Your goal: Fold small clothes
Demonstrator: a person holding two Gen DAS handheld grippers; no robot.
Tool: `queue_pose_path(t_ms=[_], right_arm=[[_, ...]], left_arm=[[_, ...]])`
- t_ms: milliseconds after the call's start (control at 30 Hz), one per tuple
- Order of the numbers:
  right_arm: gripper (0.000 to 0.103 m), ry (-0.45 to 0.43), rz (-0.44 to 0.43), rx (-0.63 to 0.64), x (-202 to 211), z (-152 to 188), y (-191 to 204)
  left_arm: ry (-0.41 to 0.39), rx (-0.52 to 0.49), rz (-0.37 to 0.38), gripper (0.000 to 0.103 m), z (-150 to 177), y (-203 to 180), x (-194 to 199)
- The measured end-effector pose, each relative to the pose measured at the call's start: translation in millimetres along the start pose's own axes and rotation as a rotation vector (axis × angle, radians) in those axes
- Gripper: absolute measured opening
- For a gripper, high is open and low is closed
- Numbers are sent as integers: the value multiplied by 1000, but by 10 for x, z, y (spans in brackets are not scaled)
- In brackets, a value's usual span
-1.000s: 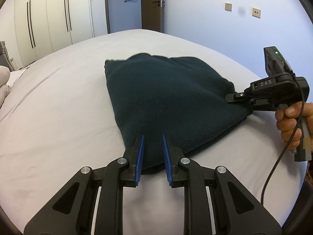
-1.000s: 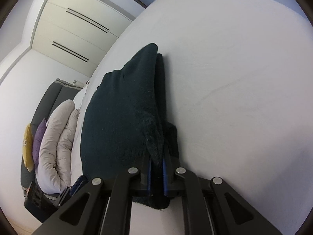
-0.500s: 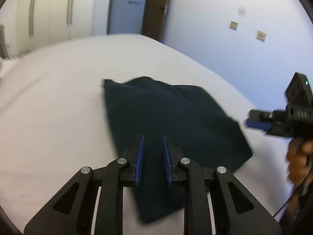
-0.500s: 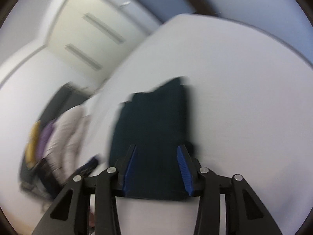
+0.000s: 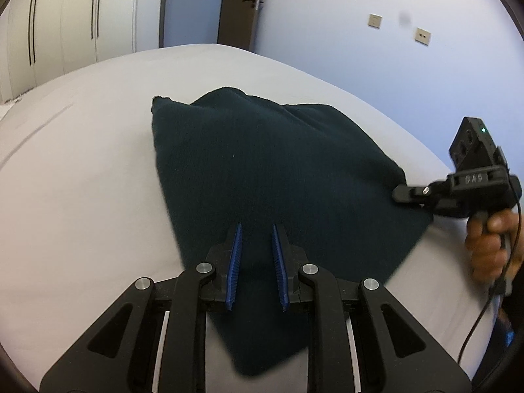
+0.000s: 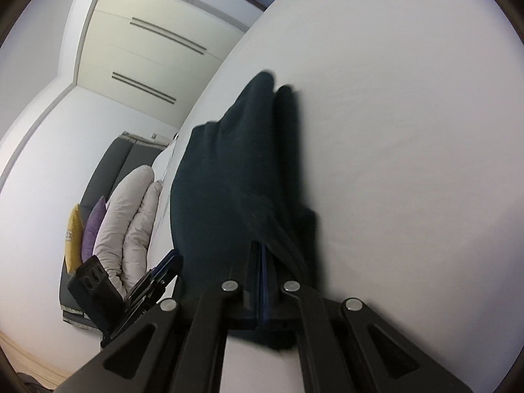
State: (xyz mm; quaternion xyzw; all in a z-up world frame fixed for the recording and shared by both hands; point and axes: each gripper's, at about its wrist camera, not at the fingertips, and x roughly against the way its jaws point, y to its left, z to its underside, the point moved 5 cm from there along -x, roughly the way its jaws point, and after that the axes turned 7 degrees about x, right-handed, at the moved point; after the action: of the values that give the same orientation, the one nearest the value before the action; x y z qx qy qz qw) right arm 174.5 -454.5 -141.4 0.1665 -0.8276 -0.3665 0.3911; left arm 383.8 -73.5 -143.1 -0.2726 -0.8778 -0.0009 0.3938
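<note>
Two grippers work a folded dark green cloth (image 5: 278, 177) on a white bed (image 5: 82, 196). Left gripper (image 5: 256, 239) hovers over its near edge, blue pads slightly apart, gripping nothing. Right gripper (image 6: 262, 255) has just closed, its jaws pinching the cloth's corner. Wardrobes (image 5: 65, 26), a door and pillows (image 6: 127, 216) stand beyond.

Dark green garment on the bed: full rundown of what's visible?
The dark green fleece-like garment lies folded on the white bed sheet, roughly rectangular, layered edges visible, surface slightly rumpled. The right gripper, whose jaws have just been closing, is shut on its right corner. The left gripper sits over its near edge, pads apart, not pressing.
</note>
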Motion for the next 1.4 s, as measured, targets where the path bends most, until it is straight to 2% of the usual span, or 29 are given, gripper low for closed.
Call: queue_pose_path(t_ms=[67, 100, 133, 167, 200, 300, 400, 467, 533, 600, 700, 800, 900, 967, 1000, 1067, 1100, 1133, 1167, 1233, 1300, 1400], right_arm=[[2, -30, 27, 3, 234, -20, -27], [7, -46, 42, 16, 307, -54, -5], [19, -58, 51, 27, 339, -107, 27], [24, -70, 46, 34, 375, -181, 86], [26, -74, 14, 38, 355, -275, 173], [41, -38, -61, 66, 40, -509, 528], [48, 65, -142, 115, -477, -735, 819], [49, 127, -123, 86, -854, -878, 821], [49, 163, -114, 67, -1047, -958, 748], [46, 166, -79, 51, -1138, -1034, 604], [42, 131, -139, 12, -1019, -1068, 439], [44, 59, -104, -16, -759, -1112, 209], [46, -30, -93, -109, -452, -1090, -86], [65, -80, 4, -100, -197, -1154, -259], [66, -103, 22, -98, -56, -1116, -295], [71, -121, -4, -101, 117, -1035, -292], [73, -114, -13, -92, 145, -996, -269], [76, -103, -16, -82, 141, -968, -238], [76, -83, -17, -70, 133, -919, -203], [76, -39, -16, -63, 34, -833, -141], [76, -12, -9, -75, -39, -788, -129], [76, 26, 12, -68, -146, -672, -131]], left_arm=[[-5, 15, -35, 19, -49, 96, 131], [-7, 42, -37, 19, -111, 166, 205], [-1, 99, -19, 19, -210, 259, 189], [5, 148, -2, 19, -316, 332, 153], [4, 182, 10, 19, -407, 373, 129], [-9, 167, 32, 19, -713, 314, 2], [54, 164, 49, 19, -924, 248, -323], [100, 165, 29, 19, -950, 269, -548], [129, 185, 30, 19, -897, 330, -735], [113, 209, 51, 19, -865, 378, -777], [92, 213, 73, 19, -852, 389, -805], [72, 248, 104, 19, -837, 426, -788], [29, 285, 110, 19, -808, 514, -612], [-19, 315, 40, 19, -779, 636, -410], [-43, 344, 30, 19, -758, 707, -319], [-61, 414, 21, 27, -683, 882, -182], [-57, 435, 11, 46, -631, 933, -143], [-53, 447, 8, 74, -581, 959, -116], [-57, 458, 10, 80, -541, 968, -95], [-33, 490, 34, 82, -462, 976, -94], [26, 530, 103, 82, -390, 930, -164], [117, 523, 159, 82, -317, 874, -250]])
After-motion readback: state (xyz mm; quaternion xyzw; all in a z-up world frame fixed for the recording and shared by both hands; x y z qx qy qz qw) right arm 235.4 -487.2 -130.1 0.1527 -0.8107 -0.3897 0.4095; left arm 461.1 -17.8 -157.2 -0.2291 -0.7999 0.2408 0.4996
